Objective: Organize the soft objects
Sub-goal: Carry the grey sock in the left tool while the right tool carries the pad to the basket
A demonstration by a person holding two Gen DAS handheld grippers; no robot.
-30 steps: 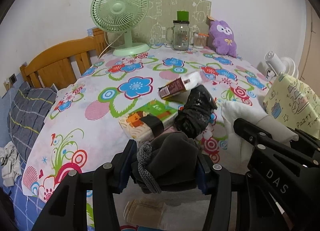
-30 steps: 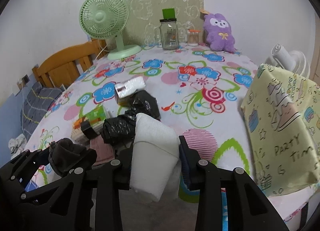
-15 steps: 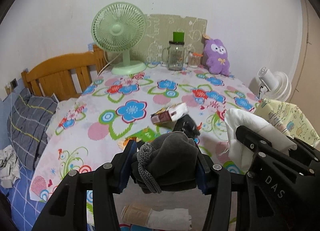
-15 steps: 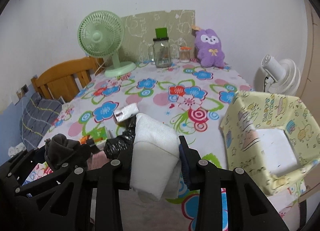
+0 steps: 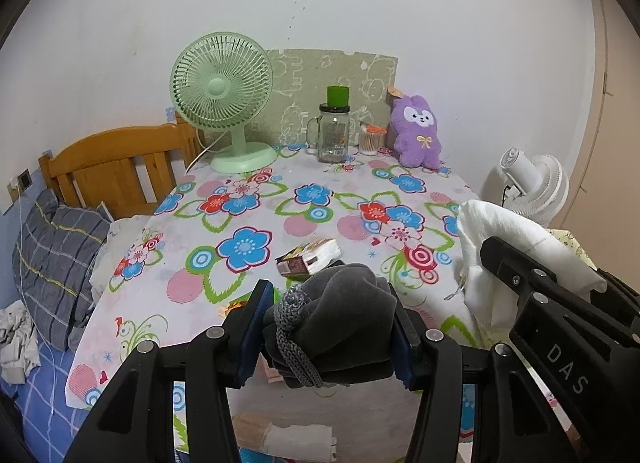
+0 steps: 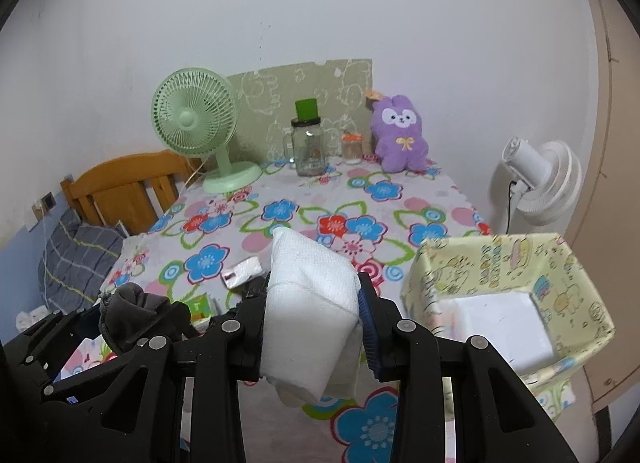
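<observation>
Between the blue pads of the left gripper (image 5: pixel 328 337), a bundled dark grey knit garment (image 5: pixel 340 315) with a braided cord is clamped tight, held above the near edge of the flower-print tablecloth (image 5: pixel 256 223). Beside it, the right gripper (image 6: pixel 314 327) is clenched on a folded white towel (image 6: pixel 310 303), which bulges above and below the fingers. Just right of that towel sits a yellow cartoon-print fabric box (image 6: pixel 516 263), open at the top, showing only a bare white floor inside. Both grippers are raised side by side over the table's near end, pointing toward the far wall, the right one close to the box's left wall. Farther out lie a small tissue pack (image 5: pixel 310 257) on the cloth, then a glass jar (image 5: pixel 332 135) with a green cap, a green desk fan (image 5: pixel 224 91) and a purple plush bunny (image 5: pixel 416 131) along the far edge.
</observation>
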